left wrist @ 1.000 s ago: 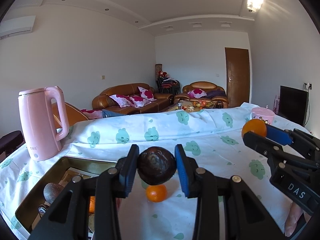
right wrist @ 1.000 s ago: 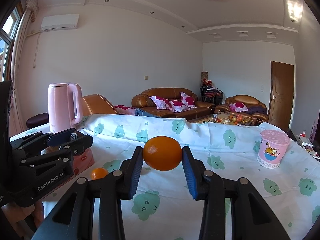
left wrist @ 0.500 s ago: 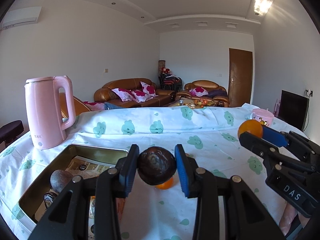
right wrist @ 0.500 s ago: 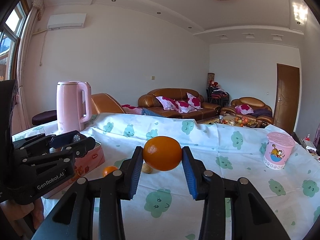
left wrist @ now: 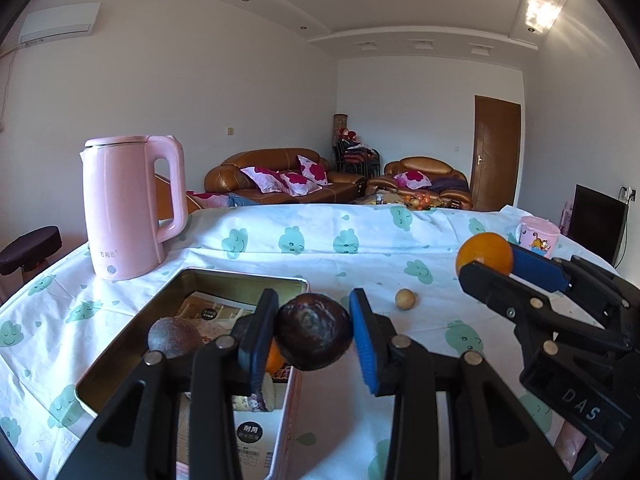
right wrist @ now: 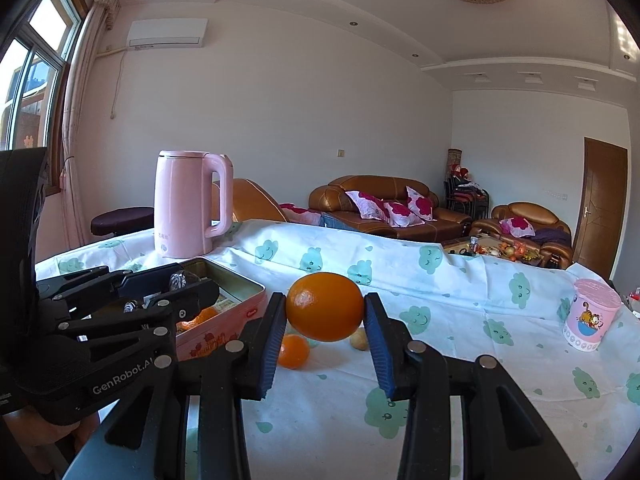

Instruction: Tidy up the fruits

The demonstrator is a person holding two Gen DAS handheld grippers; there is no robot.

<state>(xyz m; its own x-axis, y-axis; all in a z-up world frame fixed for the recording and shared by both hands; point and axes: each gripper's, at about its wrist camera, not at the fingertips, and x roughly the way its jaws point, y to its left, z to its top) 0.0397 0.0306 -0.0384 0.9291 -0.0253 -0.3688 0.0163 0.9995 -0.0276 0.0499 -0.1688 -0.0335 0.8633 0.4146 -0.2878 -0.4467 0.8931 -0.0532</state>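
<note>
1. Both hand-held grippers have swung left since a second ago; the tin (left wrist: 120, 344) now lies nearer
2. Left hand-held gripper (left wrist: 314, 336) is clamped on a dark fruit (left wrist: 314, 332) above the tin's near rim, likely for dropping in
3. Right hand-held gripper (right wrist: 325, 320) is clamped on an orange (right wrist: 325, 306), carried above the surface (right wrist: 460, 360)

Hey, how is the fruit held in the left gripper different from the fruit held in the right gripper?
The dark brown round fruit in the left gripper has dull, mottled skin; the big orange in the right gripper is bright and smooth. The brown fruit hangs at the edge of the open pink tin; the orange hangs over the cloud-print cloth, beside the tin. Both are roundish and clamped between blue-padded fingers, off the table.
</note>
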